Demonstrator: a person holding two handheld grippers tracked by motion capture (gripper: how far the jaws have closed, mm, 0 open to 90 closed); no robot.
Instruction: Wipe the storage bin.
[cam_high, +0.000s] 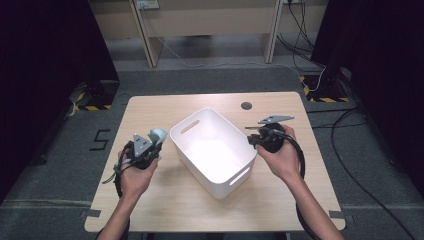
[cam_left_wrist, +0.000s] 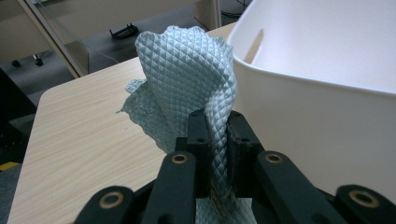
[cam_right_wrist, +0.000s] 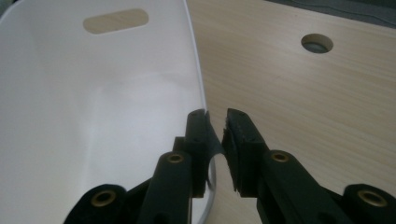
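Cloth first: a pale teal wipe with a quilted diamond texture (cam_left_wrist: 187, 79) is pinched between the fingers of the left gripper (cam_left_wrist: 215, 140), bunched up and standing in a twisted fold above them, with its loose lower edge draping down toward the light wood-grain bench (cam_left_wrist: 84, 140). From the high view the cloth (cam_high: 158, 134) sits just left of the white rectangular plastic bin with slot handles (cam_high: 200, 123), held a bit above the bench by the left gripper (cam_high: 152, 145). The bin's wall is right beside the cloth, pretty much blocking the way to the right. On the other side, the right gripper (cam_right_wrist: 216, 135) has its fingers clamped on the bin's thin rim (cam_right_wrist: 198, 84), one finger inside the wall and one outside. The bin sits diagonally mid-bench with nothing inside it. A round cable hole (cam_right_wrist: 317, 43) shows in the bench past the bin, well apart from everything.
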